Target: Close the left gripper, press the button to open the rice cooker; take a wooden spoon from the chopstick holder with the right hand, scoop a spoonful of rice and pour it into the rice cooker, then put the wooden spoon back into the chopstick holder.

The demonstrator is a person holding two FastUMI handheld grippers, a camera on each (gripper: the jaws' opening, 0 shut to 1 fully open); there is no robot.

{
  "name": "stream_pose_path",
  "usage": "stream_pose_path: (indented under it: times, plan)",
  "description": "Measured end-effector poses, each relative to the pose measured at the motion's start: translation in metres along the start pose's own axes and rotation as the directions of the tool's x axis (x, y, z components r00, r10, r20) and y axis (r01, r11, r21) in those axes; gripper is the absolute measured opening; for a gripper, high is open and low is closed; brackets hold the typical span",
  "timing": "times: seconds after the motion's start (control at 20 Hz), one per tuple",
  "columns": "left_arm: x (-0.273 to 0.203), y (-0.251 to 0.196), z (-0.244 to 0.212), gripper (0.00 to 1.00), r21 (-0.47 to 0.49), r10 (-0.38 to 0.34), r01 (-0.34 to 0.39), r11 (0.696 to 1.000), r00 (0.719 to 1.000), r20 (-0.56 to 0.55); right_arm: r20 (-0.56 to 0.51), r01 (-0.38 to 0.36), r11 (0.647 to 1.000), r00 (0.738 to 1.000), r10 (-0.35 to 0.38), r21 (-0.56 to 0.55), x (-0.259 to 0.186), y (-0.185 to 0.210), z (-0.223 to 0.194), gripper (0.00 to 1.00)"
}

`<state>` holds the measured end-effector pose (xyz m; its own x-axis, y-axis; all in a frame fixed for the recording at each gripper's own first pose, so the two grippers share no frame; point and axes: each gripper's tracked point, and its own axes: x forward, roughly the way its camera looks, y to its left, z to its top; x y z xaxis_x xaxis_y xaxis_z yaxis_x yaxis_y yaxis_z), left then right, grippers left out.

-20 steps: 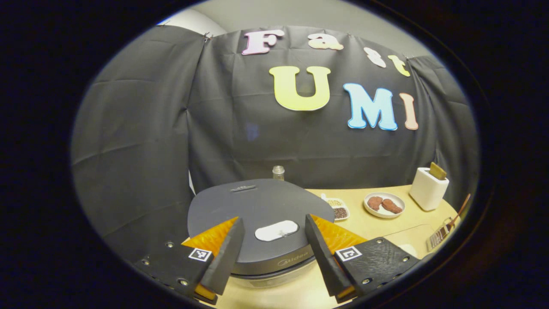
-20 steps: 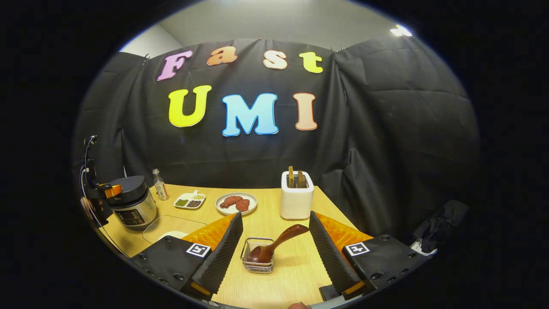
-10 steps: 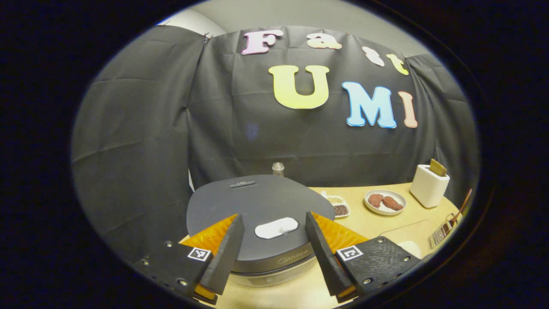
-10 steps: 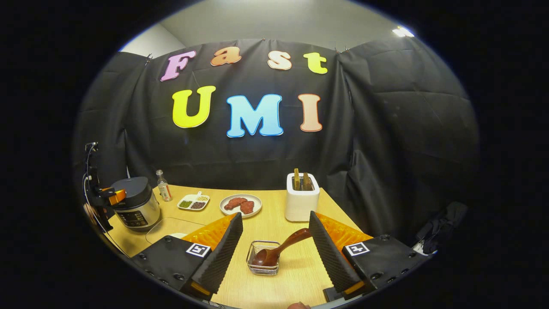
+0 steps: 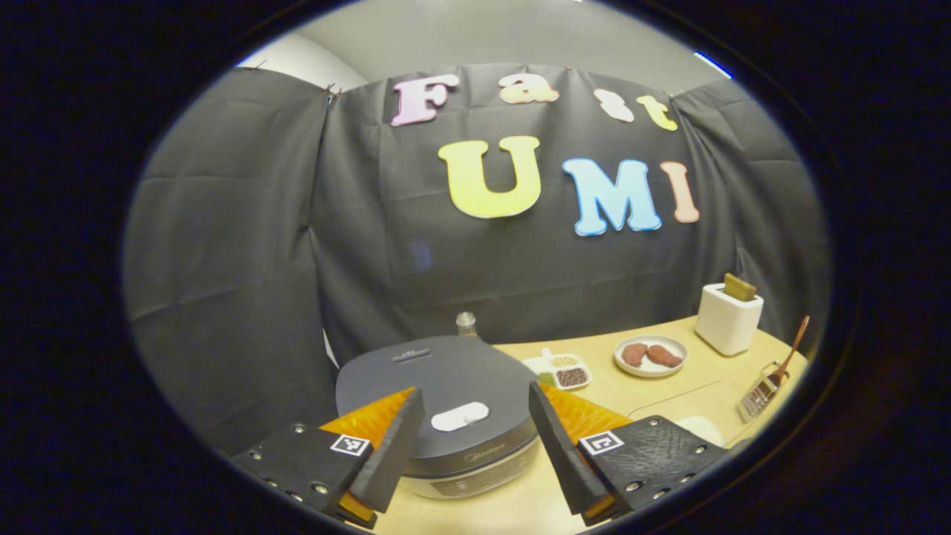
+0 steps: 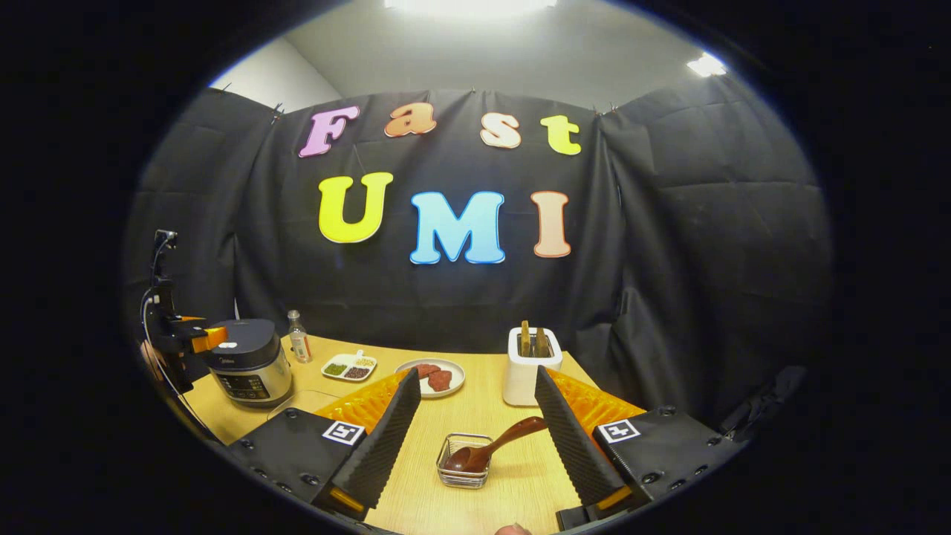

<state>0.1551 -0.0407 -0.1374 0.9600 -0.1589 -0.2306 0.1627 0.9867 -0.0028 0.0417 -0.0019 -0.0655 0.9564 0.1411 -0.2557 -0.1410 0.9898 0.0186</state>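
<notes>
The left claw point(image 5: 469, 453), spread wide, has pulled back from the shut rice cooker point(image 5: 440, 405); its button point(image 5: 460, 416) remains unpressed. The right claw point(image 6: 475, 446), also spread, has risen above the wooden spoon point(image 6: 494, 448) in its holder point(image 6: 463, 472).

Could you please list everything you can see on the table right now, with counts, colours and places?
rice cooker: one, dark lid shut, silver body, table's left end
button: one, white, on cooker lid
bottle: one, clear, behind cooker
divided dish: one, white, right of bottle
plate: one, white, two reddish-brown pieces, centre
toaster: one, white, right of plate
chopstick holder: one, wire, near edge
wooden spoon: one, brown, leaning in holder
table: one, light wood
left tool: open, above cooker
right tool: open, above holder
</notes>
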Motion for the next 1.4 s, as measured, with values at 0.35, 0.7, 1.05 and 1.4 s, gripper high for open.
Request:
stream_pose_path:
  times: [0.35, 0.7, 1.05, 1.4]
  plan:
    - [-0.114, -0.036, 0.090, 0.86, 0.015, 0.014, -0.017, 1.000, 0.985, 0.169, 0.118, -0.077, 0.997, 0.990, 0.079, -0.021, -0.015, -0.004, 0.022, 0.93]
    - [-0.195, -0.019, 0.097, 0.86, -0.037, 0.075, -0.069, 0.997, 0.975, 0.211, 0.154, -0.114, 0.993, 0.982, 0.112, 0.004, -0.030, 0.016, 0.033, 0.98]
    - [-0.232, 0.006, 0.104, 0.86, -0.029, 0.075, -0.071, 0.997, 0.970, 0.233, 0.195, -0.105, 0.992, 0.977, 0.089, 0.076, -0.047, 0.032, 0.051, 0.98]
    - [-0.244, 0.020, 0.104, 0.86, -0.066, 0.084, -0.070, 0.995, 0.968, 0.236, 0.213, -0.073, 0.993, 0.976, 0.052, 0.095, -0.056, 0.024, 0.060, 0.98]
